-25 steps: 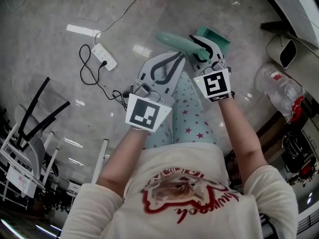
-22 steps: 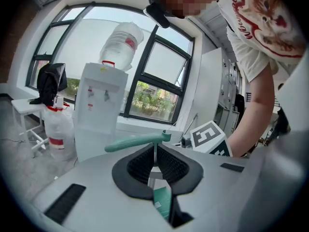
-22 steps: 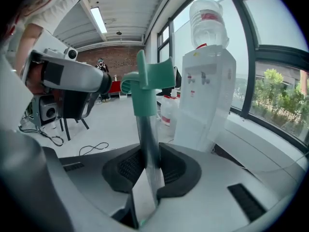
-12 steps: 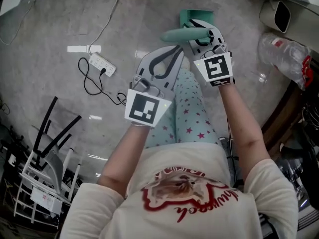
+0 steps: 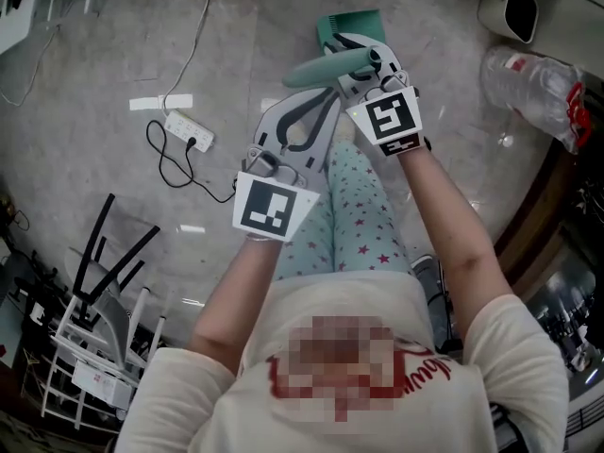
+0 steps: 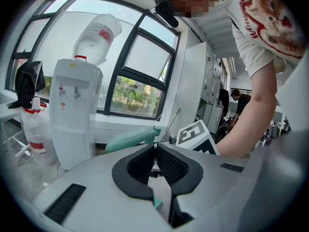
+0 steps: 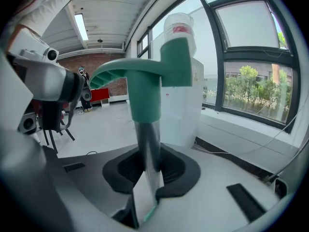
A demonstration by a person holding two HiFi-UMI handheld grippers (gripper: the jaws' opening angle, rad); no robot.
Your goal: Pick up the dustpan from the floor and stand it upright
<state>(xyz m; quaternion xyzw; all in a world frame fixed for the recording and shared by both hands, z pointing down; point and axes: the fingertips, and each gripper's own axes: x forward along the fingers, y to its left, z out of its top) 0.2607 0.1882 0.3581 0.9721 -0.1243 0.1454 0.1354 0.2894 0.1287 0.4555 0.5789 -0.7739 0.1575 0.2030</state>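
The dustpan has a teal pan (image 5: 354, 26), a metal pole (image 7: 148, 144) and a teal grip (image 5: 326, 67) (image 7: 145, 88). My right gripper (image 5: 363, 59) (image 7: 149, 166) holds it by the pole; its jaws are closing, with both pads pressed on the metal just below the teal grip. The pan shows beyond the gripper, above the grey floor. My left gripper (image 5: 332, 97) (image 6: 156, 151) is just left of the right one, shut with nothing between its pads. From the left gripper view the teal grip (image 6: 133, 138) lies just ahead.
On the floor to the left lie a white power strip (image 5: 189, 130) and its black cable. A folded metal rack (image 5: 94, 281) stands at lower left. A large water bottle (image 5: 528, 78) lies at the right. A water dispenser (image 6: 72, 115) stands by the windows.
Both grippers have shifted toward the top of the head view, and the right one has carried the dustpan with it. The pan now sits further left in the picture. The left gripper stays shut.
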